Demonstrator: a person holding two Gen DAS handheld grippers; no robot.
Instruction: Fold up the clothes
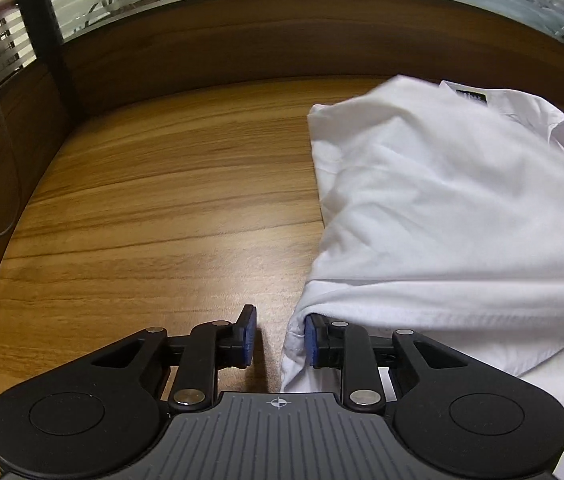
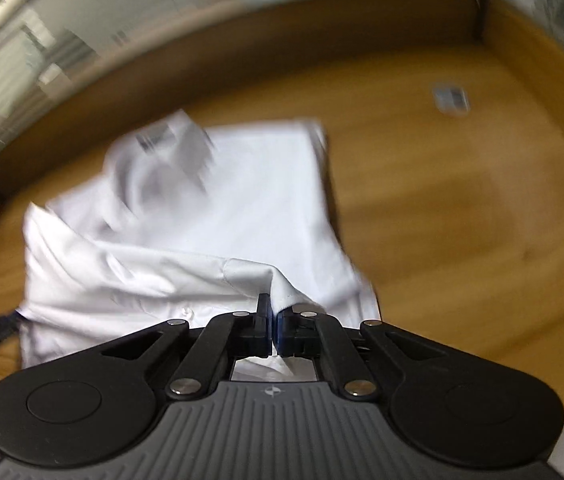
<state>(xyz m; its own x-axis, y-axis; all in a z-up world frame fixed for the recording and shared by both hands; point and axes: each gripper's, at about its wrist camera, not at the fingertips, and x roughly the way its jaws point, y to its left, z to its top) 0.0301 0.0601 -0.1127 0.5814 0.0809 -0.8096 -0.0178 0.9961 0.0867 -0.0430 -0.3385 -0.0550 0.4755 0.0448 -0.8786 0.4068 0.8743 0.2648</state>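
A white shirt (image 1: 442,200) lies partly folded on the wooden table (image 1: 161,200), its collar label (image 1: 470,96) at the far side. My left gripper (image 1: 279,336) stands at the shirt's near left corner. The cloth edge rests against its right pad (image 1: 309,338), and bare table shows between the cloth and its left pad, so it is open. In the blurred right wrist view, my right gripper (image 2: 274,320) is shut on a raised fold at the near edge of the shirt (image 2: 241,200), and the cloth peaks up between its pads.
A raised wooden wall (image 1: 282,52) with a glass partition above it runs along the table's far side. A thin cable (image 1: 1,140) hangs at the left. A small card (image 2: 450,98) lies on the table (image 2: 462,220) to the right of the shirt.
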